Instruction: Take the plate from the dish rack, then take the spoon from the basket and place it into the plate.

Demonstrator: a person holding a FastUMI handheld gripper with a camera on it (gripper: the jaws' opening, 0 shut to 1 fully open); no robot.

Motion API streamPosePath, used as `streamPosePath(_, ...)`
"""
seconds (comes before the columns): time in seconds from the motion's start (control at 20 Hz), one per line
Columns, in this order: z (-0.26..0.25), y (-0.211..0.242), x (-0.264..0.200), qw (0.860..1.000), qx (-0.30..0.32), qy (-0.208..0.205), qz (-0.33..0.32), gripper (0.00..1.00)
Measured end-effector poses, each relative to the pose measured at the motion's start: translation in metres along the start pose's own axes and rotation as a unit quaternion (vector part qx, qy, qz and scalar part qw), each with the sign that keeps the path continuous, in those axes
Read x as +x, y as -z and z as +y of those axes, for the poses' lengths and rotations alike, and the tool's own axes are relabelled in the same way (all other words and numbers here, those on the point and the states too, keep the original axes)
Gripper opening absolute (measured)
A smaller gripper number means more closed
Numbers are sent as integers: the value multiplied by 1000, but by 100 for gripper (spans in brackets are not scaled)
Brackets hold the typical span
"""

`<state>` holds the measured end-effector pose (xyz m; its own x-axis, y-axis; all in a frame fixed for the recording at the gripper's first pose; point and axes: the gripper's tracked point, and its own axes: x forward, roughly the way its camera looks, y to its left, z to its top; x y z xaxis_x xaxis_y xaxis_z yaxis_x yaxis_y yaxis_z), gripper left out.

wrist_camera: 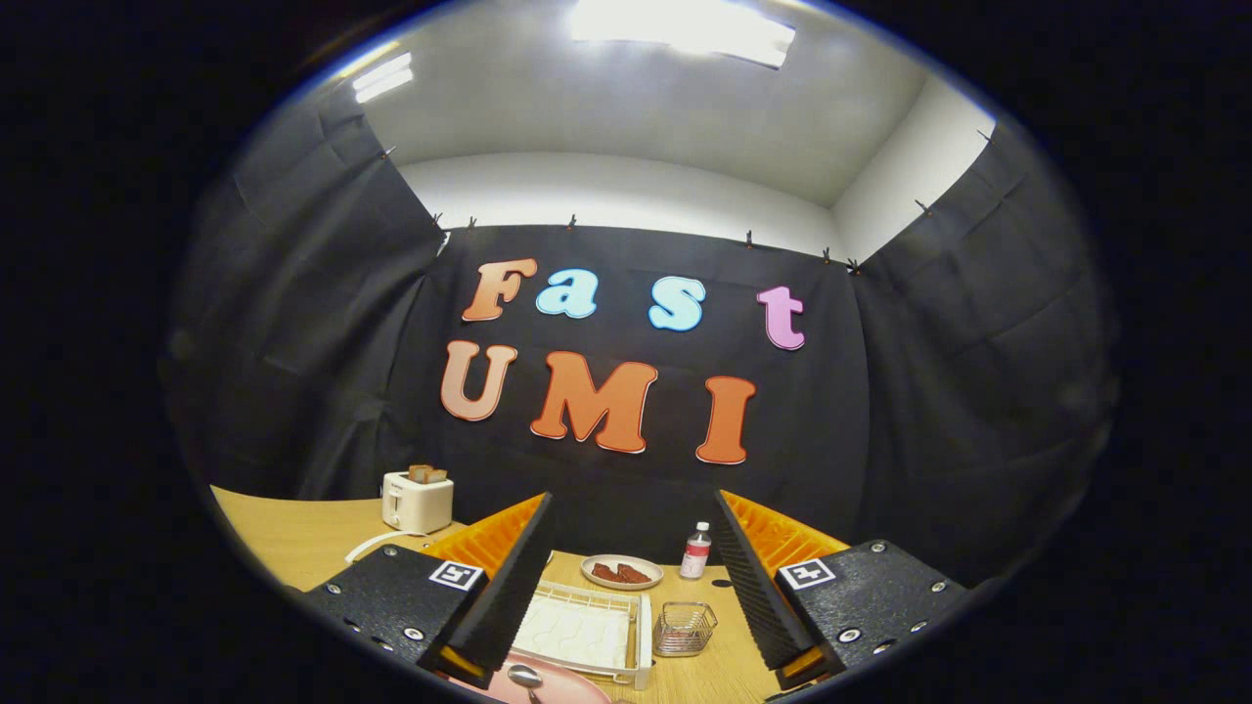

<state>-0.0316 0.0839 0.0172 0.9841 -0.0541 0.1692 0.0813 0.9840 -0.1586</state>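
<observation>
**Spoon already on the plate; the task looks done**

The tool hangs above the tabletop with its two fingers spread wide and nothing between them. Close beneath it, near the left finger, lies a pink plate, partly cut from sight, and a metal spoon rests on it with its bowl toward the dish rack. Just ahead of the fingers stands the white dish rack, with no plate standing in it, and right beside it a small wire basket, which seems to hold nothing, though its bottom is hard to read at this size.

Beyond these, a small dish with dark pieces of food and a small bottle sit near the booth's wall; a toaster with bread in its slots stands well to the left.

Judged from how things lie, both steps are complete: plate out of the rack, spoon out of the basket and on the plate. What remains calls only for keeping the open tool clear of the plate, so the spoon is not knocked off.
</observation>
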Motion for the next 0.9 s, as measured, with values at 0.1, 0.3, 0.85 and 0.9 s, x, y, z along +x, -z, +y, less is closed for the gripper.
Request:
streamPosePath(0.1,2,1,0,1000,-2,0,1,94)
streamPosePath(0.3,1,-5,3,1000,14,2,-1,94)
streamPosePath(0.85,2,7,4,1000,21,4,18,94)
streamPosePath(0.9,2,8,4,1000,24,3,20,94)
